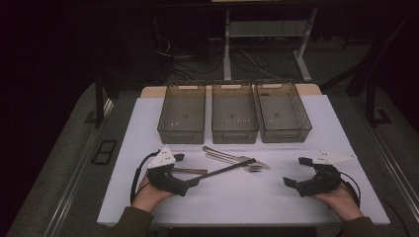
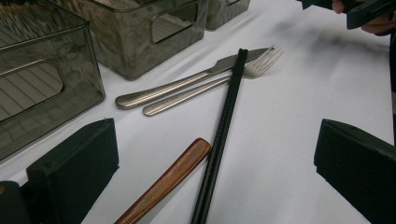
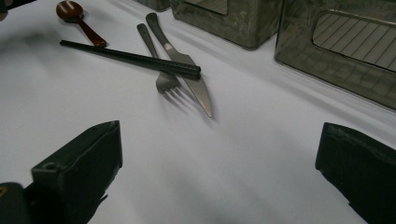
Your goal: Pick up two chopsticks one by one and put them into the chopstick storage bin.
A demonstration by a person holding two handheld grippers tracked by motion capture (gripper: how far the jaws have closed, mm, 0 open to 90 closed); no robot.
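Two hand-held grippers rest on the white tabletop, both with jaws wide apart and nothing between them. Just in front of the left hand-held gripper lie four pieces of cutlery: one black chopstick, one wooden spoon, one knife and one fork. The chopstick crosses over the knife and fork. The right hand-held gripper is well apart from them. Beyond the cutlery stand three transparent bins.

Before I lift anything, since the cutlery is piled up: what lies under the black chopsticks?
The black chopsticks lie across a steel knife and fork, near the blade and tines. The wooden spoon lies beside them, whether touching I cannot tell. The crossed metal parts are covered.
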